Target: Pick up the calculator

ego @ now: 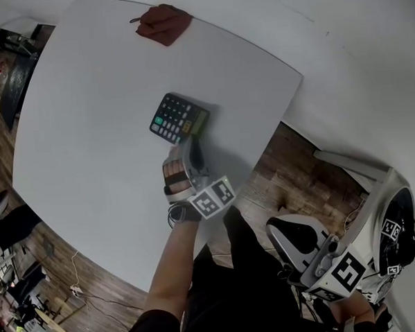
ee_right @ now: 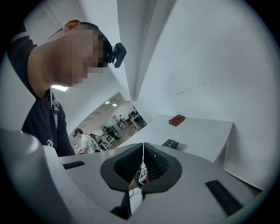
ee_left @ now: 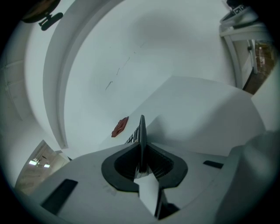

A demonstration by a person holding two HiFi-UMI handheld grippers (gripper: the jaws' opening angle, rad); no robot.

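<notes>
The dark calculator (ego: 179, 118) with green and orange keys lies on the white table (ego: 88, 133), right of its middle. My left gripper (ego: 192, 145) reaches in from the near side and is shut on the calculator's near edge. In the left gripper view the calculator (ee_left: 141, 131) stands edge-on between the pads (ee_left: 154, 162), which press on both its faces. My right gripper (ego: 279, 231) hangs off the table at the lower right with its jaws together and nothing in them. From the right gripper (ee_right: 143, 164) the calculator (ee_right: 170, 143) is small and far off.
A crumpled red cloth (ego: 162, 23) lies at the table's far edge. The table's right corner (ego: 296, 77) ends over wooden floor (ego: 298, 178). White furniture (ego: 360, 164) stands at the right. The person's legs are below the near edge.
</notes>
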